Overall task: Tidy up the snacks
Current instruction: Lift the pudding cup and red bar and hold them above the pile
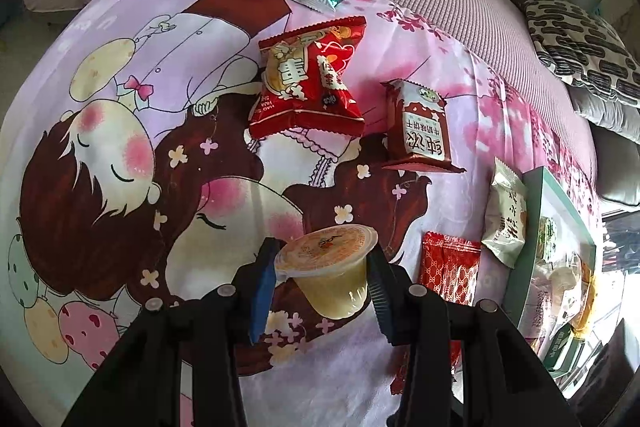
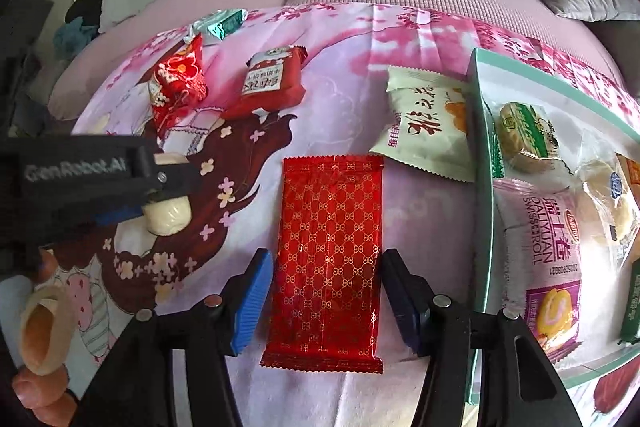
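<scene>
- The left gripper (image 1: 322, 277) is closed on a jelly cup (image 1: 326, 269), pinched just under its rim and held tilted above the patterned cloth (image 1: 120, 107). The cup looks smooth and tapered, so it could slide out if the grip slackens on the way to the box.
- The red snack bag (image 1: 308, 79) and the milk biscuit pack (image 1: 420, 127) lie loose on the cloth, well apart from the box.
- The right gripper (image 2: 326, 297) is wide open and holds nothing, its fingers either side of the flat red packet (image 2: 330, 259). A thin, flat packet may be pushed along, not lifted.
- The cream packet (image 2: 430, 127) leans against the wall of the box (image 2: 480, 147), which already holds several snacks; a careless pass could knock it.
</scene>
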Motion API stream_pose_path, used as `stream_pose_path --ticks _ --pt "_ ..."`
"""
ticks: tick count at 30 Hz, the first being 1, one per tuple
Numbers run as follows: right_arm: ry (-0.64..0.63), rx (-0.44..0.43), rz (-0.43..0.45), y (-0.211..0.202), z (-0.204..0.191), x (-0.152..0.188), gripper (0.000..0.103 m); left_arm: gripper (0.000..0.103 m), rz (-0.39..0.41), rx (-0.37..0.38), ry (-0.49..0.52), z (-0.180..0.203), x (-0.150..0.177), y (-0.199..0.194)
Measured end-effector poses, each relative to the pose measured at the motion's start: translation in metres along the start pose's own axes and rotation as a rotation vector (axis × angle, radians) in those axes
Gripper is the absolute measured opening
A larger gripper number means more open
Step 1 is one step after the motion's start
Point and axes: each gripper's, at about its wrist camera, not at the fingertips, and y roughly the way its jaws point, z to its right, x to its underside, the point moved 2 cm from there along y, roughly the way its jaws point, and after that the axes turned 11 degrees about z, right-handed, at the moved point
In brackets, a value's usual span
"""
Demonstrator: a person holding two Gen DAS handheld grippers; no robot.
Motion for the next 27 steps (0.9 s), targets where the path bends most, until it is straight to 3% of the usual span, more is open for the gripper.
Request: stream_pose_path --ticks 12,21,24,27 --pt "-0.113 0.087 0.003 0.006 -0.019 0.006 0.071 0.045 -0.013 -0.022 0.0 -0.004 0.0 0.004" --pt "-0.085 0.083 0.009 0.007 -0.02 0.005 0.076 0.045 -0.018 -0.023 -0.004 -0.006 0.0 0.006" --pt "-0.086 0.092 0.02 0.007 -0.02 0.004 0.073 0.045 -0.018 -0.025 -0.006 -0.005 0.0 0.006" --pt "-0.09 0.106 0.041 0.005 -0.018 0.002 0.058 0.045 -0.017 -0.025 -0.007 -0.005 0.0 0.006"
